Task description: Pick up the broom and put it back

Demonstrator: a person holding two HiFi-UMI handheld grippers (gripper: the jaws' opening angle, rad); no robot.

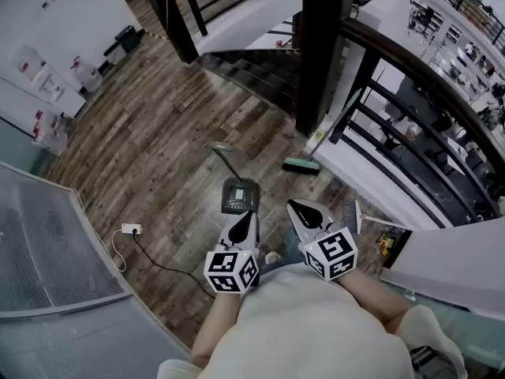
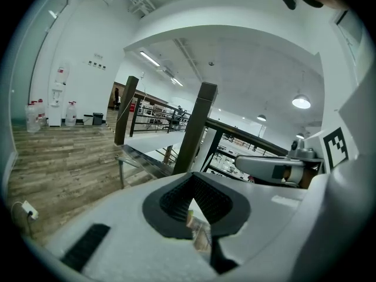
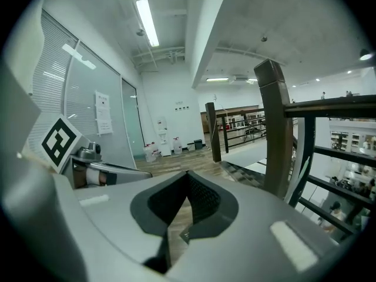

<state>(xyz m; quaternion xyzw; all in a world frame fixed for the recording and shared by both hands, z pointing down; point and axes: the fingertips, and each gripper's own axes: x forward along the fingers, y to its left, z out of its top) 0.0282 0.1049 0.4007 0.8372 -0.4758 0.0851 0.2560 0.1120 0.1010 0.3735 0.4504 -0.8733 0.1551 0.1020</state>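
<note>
Your left tongs [image 1: 249, 219] and right tongs [image 1: 296, 208] were both clenched with nothing between them, held side by side low in front of you over the wooden floor [image 1: 158, 156]. The broom [image 1: 352, 214] lay on the floor just right of the right tongs, beside the railing [image 1: 410, 77]. A dustpan [image 1: 239, 196] sat just ahead of the left tongs.
</note>
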